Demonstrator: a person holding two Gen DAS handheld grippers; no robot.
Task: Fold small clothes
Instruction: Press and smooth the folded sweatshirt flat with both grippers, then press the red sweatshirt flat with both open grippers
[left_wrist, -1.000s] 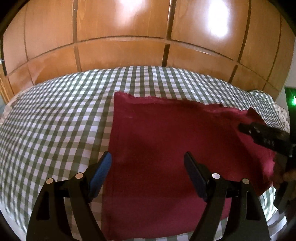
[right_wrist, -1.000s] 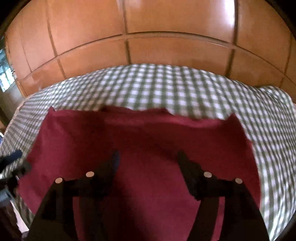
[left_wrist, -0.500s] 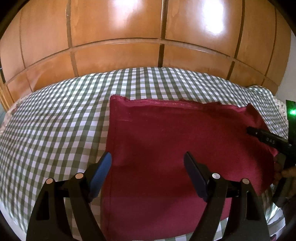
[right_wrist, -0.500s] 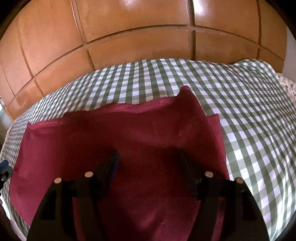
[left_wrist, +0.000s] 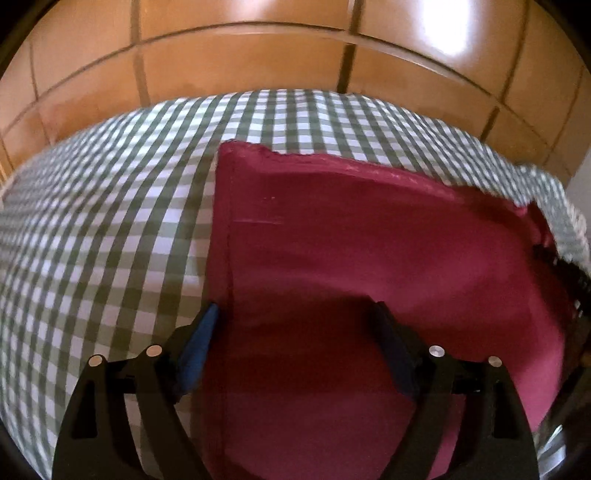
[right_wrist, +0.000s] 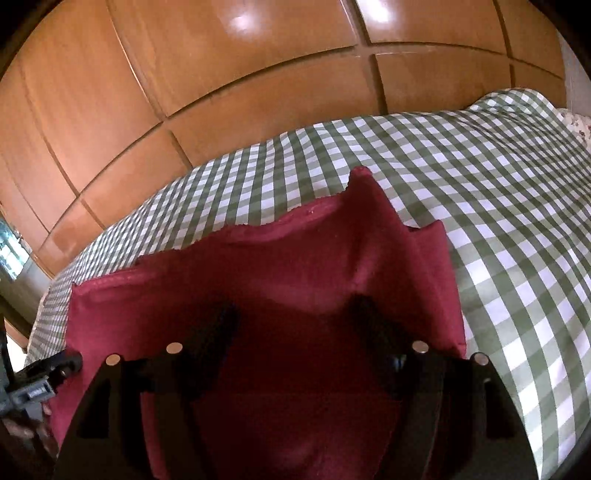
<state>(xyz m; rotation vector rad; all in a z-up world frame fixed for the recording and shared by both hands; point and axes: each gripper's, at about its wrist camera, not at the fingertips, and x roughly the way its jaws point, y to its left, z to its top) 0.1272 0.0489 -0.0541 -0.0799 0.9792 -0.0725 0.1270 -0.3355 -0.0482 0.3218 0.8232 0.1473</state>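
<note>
A dark red cloth (left_wrist: 351, 240) lies spread flat on a green-and-white checked bedspread (left_wrist: 110, 221). My left gripper (left_wrist: 295, 314) hovers low over the cloth's near left part, its blue-padded left finger (left_wrist: 199, 343) at the left hem. Its jaws are opening and the pads press on nothing. In the right wrist view the cloth (right_wrist: 295, 266) has a peaked far corner and a small flap at its right edge. My right gripper (right_wrist: 295, 314) stands open just above the cloth's right part, gripping nothing. The left gripper's body (right_wrist: 48, 373) shows at the cloth's far side.
Glossy wooden panels (left_wrist: 258, 55) rise behind the bed. The checked bedspread (right_wrist: 498, 221) stretches wide to the right of the cloth. A strip of floral fabric (right_wrist: 576, 125) peeks out at the far right edge. The right gripper's dark tip (left_wrist: 569, 273) reaches in over the cloth's right end.
My left gripper has dropped closer to the cloth, near its left hem. The right gripper has rolled and shifted toward the cloth's right edge, bringing the peaked corner and flap into view.
</note>
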